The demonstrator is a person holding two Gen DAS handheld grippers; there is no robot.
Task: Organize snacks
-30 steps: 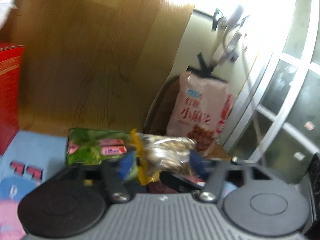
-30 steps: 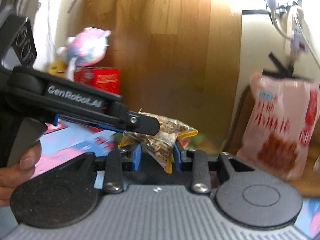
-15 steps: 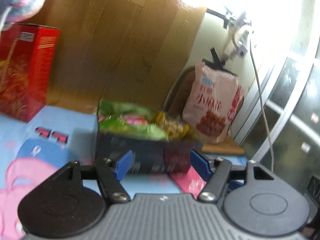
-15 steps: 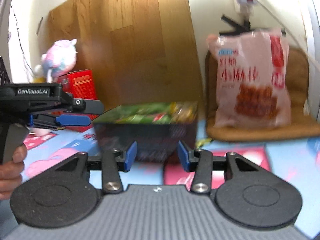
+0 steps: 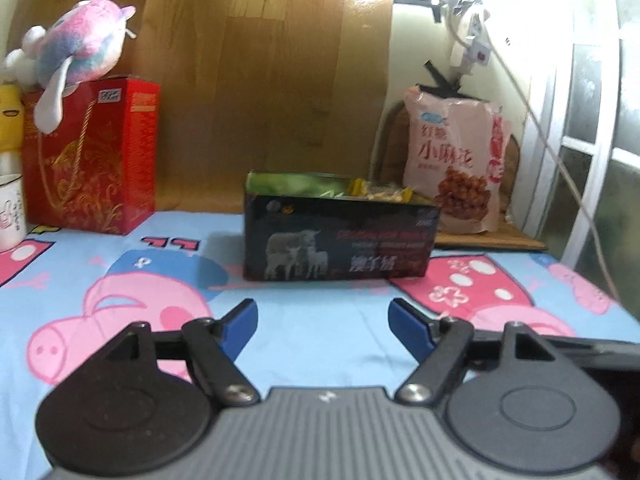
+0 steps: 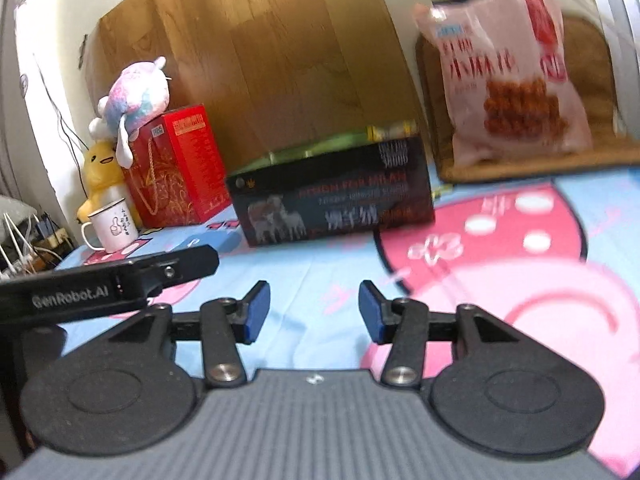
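Both grippers hover low over a blue sheet [image 5: 328, 332] printed with pink cartoon pigs, facing the far wall. Left gripper [image 5: 322, 322]: jaws apart and opening, nothing between them, only bare sheet. Right gripper [image 6: 314, 310]: jaws also apart and opening, likewise empty. The left gripper's black body shows at the left edge of the right wrist view.

Ahead of both, well apart from the fingertips, a dark open-topped box [image 5: 340, 240] with white sheep printed on its front stands on the sheet. Snacks sit inside it: green packets [image 5: 288, 184] fill the left part, and a clear yellow-edged packet [image 5: 380, 192] lies at the right end, poking just above the rim. Contents deeper in the box are hidden.

Behind and right of the box, a large pink snack bag [image 5: 456, 160] stands upright on a wooden board [image 5: 488, 240], leaning back against what may be a brown cushion; the view is too blurred to be sure.

Left of the box, a red gift box [image 5: 92, 156] carries a pink-and-blue plush toy [image 5: 76, 48] on top. Beside it stand a yellow plush [image 6: 102, 172] and a white enamel mug [image 6: 112, 224].
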